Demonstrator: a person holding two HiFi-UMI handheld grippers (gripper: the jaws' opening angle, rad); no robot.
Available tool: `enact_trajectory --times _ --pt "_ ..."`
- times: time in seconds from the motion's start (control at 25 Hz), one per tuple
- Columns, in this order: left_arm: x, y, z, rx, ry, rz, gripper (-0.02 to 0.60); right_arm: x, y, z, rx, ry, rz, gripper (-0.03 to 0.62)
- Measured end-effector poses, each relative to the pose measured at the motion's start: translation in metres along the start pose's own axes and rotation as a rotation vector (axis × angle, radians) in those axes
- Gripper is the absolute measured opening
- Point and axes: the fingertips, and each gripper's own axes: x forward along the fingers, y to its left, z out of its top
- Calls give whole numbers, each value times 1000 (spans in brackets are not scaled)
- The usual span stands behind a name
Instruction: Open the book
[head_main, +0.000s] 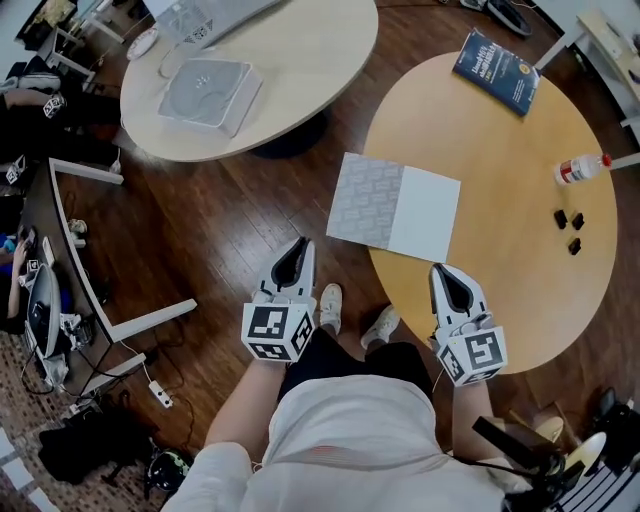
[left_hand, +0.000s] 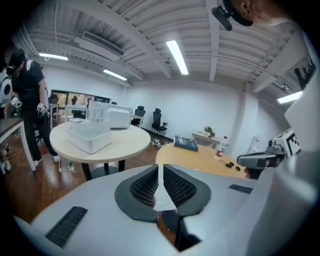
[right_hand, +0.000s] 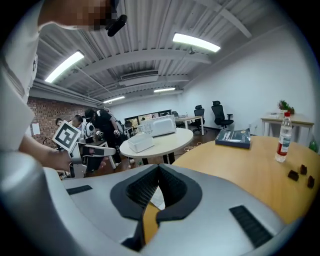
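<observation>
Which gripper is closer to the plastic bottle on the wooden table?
Right. The right gripper hangs over the wooden table's near edge, the bottle across the tabletop from it. The left gripper is off the table, over the floor, farther away.

Matt paper book (head_main: 393, 207), smooth wooden table (head_main: 500, 240)

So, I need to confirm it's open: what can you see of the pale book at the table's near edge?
The book lies open and flat, slightly skewed, at the near left edge of the round wooden table. Its left side is grey with a fine pattern, the right plain white. The grey side juts past the table edge. Only the table touches it.
</observation>
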Motion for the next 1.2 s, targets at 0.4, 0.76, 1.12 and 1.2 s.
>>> enact_trajectory --times 0.4,0.76,1.12,1.2 --pt "-37 -80 66 83 -104 -138 11 -55 -7 73 -32 -149 -89 3" --pt "-61 -144 109 162 -171 -283 11 -100 -3 113 -49 -248 -138 3" --pt "-67 -162 113 159 -163 -335 11 -123 -4 124 -67 -294 -163 3" --pt "-68 -167 116 164 -169 -340 11 -128 -7 127 -68 -294 -172 3"
